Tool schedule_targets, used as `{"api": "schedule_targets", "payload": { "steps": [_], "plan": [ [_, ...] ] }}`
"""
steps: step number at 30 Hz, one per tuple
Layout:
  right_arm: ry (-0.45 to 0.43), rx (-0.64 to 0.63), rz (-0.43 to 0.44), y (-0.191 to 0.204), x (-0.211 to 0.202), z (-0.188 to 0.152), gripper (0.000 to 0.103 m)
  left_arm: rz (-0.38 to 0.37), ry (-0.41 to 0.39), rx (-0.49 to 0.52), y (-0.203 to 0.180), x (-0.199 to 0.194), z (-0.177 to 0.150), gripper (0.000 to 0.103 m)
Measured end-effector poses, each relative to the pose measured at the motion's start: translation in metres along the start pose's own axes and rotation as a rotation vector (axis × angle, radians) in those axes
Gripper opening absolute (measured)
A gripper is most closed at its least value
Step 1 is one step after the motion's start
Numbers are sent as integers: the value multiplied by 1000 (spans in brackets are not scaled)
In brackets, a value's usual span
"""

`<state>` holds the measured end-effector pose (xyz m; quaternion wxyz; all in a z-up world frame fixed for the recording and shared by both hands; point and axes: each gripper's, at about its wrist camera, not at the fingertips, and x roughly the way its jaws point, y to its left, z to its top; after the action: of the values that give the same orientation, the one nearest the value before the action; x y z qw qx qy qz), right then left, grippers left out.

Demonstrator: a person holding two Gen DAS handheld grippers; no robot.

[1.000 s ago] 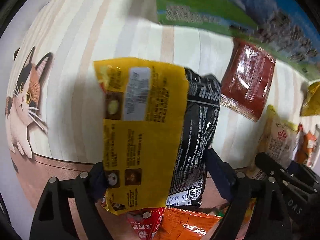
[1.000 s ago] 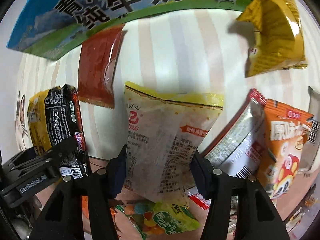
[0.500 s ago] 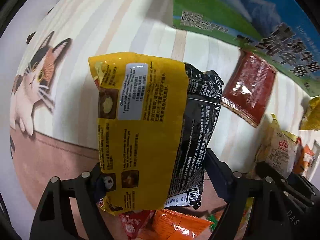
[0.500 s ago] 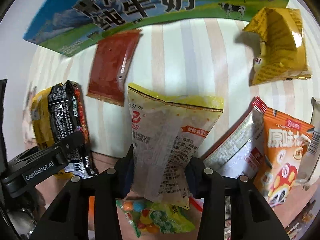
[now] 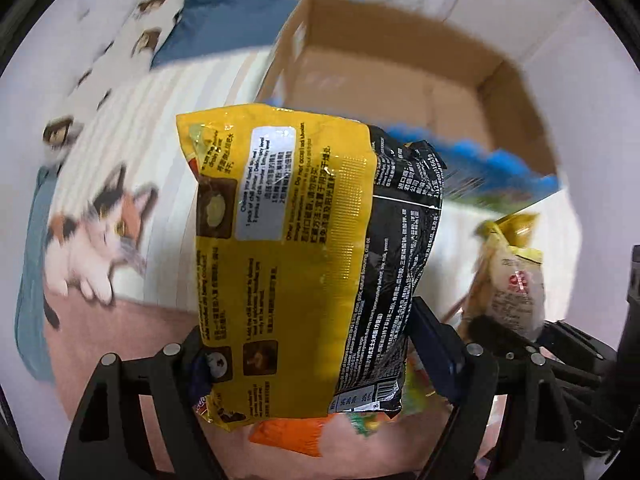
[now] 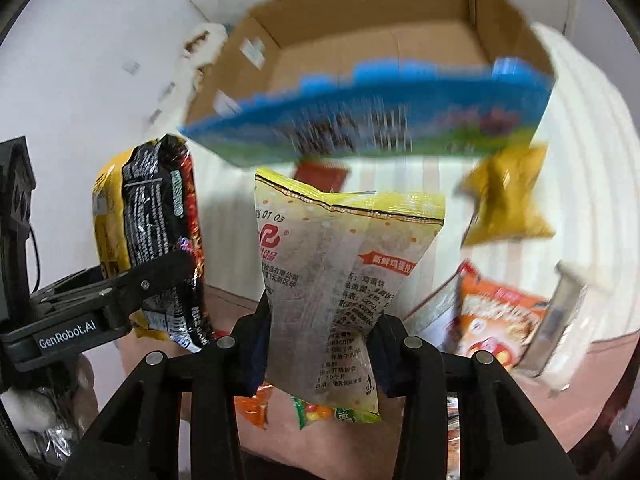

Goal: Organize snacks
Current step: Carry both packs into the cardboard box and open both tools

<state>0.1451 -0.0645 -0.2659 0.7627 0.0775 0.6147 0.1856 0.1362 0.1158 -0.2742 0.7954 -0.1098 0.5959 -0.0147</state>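
My left gripper point(image 5: 308, 354) is shut on a yellow and black noodle packet point(image 5: 304, 248) and holds it up in the air; the packet also shows at the left of the right wrist view point(image 6: 156, 236). My right gripper point(image 6: 320, 344) is shut on a pale, yellow-topped egg biscuit bag point(image 6: 340, 280), lifted as well. An open cardboard box point(image 5: 400, 80) with a blue and green printed front point(image 6: 380, 120) stands ahead of both grippers, its inside bare brown point(image 6: 380, 52).
A yellow bag point(image 6: 508, 196), an orange snack bag point(image 6: 492, 320), a red sachet point(image 6: 320, 174) and other packets lie on the striped bedspread point(image 5: 132, 136) with a cat print point(image 5: 92, 240). Orange and green packets point(image 6: 320, 414) lie below the grippers. A white wall is behind.
Both grippers have risen and tilted up with their packets. The open top of the cardboard box has come into view, and the snacks on the bed have dropped lower.
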Motion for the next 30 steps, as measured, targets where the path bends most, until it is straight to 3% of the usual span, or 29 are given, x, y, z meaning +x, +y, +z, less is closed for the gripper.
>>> {"api": "schedule_targets", "payload": {
  "steps": [3,7,10,13,17,21,27,30],
  "plan": [
    [-46,-6,37,-2,-40,13,44,-53,-19,9,-5,-18,15,83],
    [-112,-25,57,-9,-88,53,44,-94,-42,41,-20,-31,64,83],
    [-149,-51,21,-12,-99,92,44,-97,-48,63,-29,-28,99,83],
    [-147,-71,-14,-17,-102,130,44,-106,-1,57,-33,-3,142,83],
    [-103,-76,-54,-28,-83,175,44,-121,104,15,-39,32,189,83],
    [-24,-71,-81,-39,-33,216,44,-84,170,24,-45,73,225,83],
    [77,-57,-106,-63,34,241,44,-94,287,3,-49,126,253,82],
    [112,-63,-124,-75,51,253,44,-102,309,2,-52,135,257,71]
  ]
}}
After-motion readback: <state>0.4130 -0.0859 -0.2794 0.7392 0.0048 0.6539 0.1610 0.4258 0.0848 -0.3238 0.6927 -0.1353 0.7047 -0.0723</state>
